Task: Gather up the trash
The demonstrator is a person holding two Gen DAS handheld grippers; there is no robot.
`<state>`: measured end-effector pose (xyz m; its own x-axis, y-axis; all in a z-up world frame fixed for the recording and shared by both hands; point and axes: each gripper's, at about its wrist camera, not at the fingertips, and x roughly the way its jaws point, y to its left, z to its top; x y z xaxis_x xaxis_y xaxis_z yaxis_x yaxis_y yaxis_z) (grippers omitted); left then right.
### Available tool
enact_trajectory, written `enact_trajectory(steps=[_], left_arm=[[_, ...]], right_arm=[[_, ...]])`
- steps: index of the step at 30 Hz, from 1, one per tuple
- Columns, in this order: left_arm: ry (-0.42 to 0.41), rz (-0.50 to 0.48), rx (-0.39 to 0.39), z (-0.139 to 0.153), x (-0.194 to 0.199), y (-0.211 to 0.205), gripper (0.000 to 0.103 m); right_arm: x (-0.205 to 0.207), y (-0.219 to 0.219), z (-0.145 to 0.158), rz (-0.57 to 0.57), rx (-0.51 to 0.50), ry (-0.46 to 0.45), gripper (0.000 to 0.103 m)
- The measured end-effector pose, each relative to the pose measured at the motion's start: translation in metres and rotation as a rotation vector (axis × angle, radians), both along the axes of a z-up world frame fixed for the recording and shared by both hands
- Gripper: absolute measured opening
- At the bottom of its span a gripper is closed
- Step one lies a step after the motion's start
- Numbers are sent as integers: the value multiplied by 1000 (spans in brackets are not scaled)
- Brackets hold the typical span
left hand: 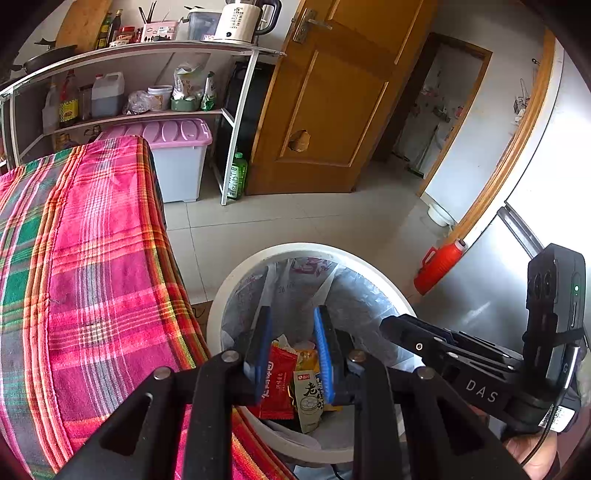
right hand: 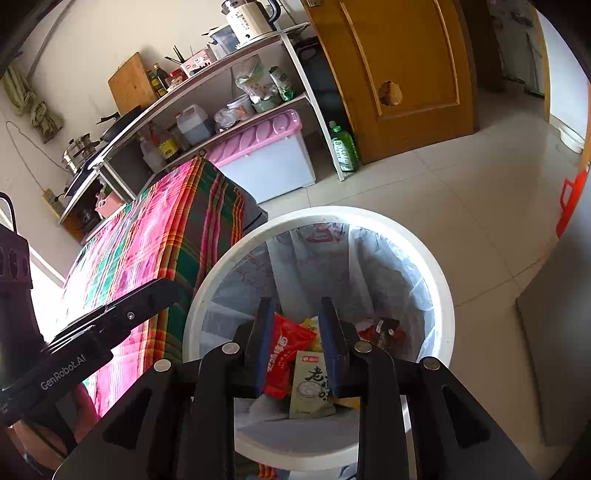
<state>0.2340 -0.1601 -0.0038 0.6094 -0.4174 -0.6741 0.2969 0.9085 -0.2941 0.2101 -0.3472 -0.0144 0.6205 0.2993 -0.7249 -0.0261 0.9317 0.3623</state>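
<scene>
Left wrist view: left tool and right tool hang part-open and empty over the round white plastic-lined bin, red and pale green snack packets dropped inside. Drop-off looks done; next comes fetching more trash.

Down in the white bin the left gripper covers part of the red packet, its lower end hidden behind the black frame. The pale green packet shows only half its print; the right gripper cuts off the rest. At three o'clock from it, a dark wrapper is too crumpled to read. The yellow wrapper peeks out, mostly buried. The red flask is sliced by the picture's edge. Kettle lettering is too small to read.
</scene>
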Motion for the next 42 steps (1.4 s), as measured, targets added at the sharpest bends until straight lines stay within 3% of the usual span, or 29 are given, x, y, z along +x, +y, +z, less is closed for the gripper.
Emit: enact_trajectory(steps=[21,25,30,35,42], left_arm=[[-107,45,-6,36,-63,47,28],[-123,59,-3,39,-79,57,36],[-142,71,12,41,-99,67,38],[-165,87,29,44,-121,75,45],[-188,101,52,43,-145,82,46]], right_arm=[[-68,42,45,49,-86,-124,31],[-84,49,50,58,-102,-144,34],[-104,58,55,70,-116,-165,41],[-125,68,57,88,-141,-188,43],[-149,78,56,103,-193,-219,43]])
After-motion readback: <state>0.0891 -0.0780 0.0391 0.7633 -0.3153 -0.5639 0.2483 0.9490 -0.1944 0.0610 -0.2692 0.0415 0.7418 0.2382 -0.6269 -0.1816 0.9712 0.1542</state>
